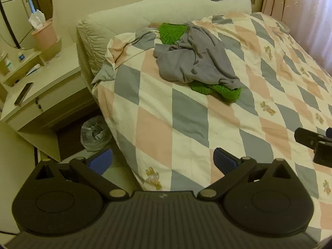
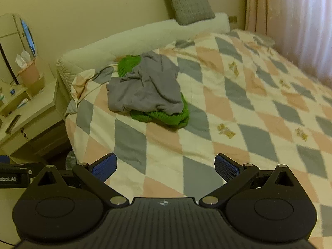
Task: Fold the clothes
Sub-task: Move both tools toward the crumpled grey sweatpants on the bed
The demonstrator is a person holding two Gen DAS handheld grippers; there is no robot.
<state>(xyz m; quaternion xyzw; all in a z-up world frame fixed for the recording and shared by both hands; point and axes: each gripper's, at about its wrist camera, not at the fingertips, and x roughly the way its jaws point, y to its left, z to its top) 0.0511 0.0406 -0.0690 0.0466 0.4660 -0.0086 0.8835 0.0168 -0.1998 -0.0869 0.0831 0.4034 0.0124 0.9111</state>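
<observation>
Both grippers hang above the near edge of the bed (image 1: 186, 124), nothing held. Left gripper (image 1: 164, 159) has its blue pads spread wide, empty; right gripper (image 2: 166, 166) likewise wide apart, empty. The clothes sit in one heap in the upper middle of both views, well apart from either gripper: a grey top (image 1: 197, 58) crumpled over a green knit (image 1: 220, 90), which pokes out at the heap's far and near ends. The heap lies on the checked quilt (image 2: 249, 108) near the headboard (image 2: 124, 39), left of centre. The jaws are probably spread in readiness for a first grab, so folding looks not yet begun. The grey piece lies on top, so it likely gets lifted off first. A nightstand (image 1: 51, 87) with a phone (image 1: 23, 93) stands at left, outside the task.
</observation>
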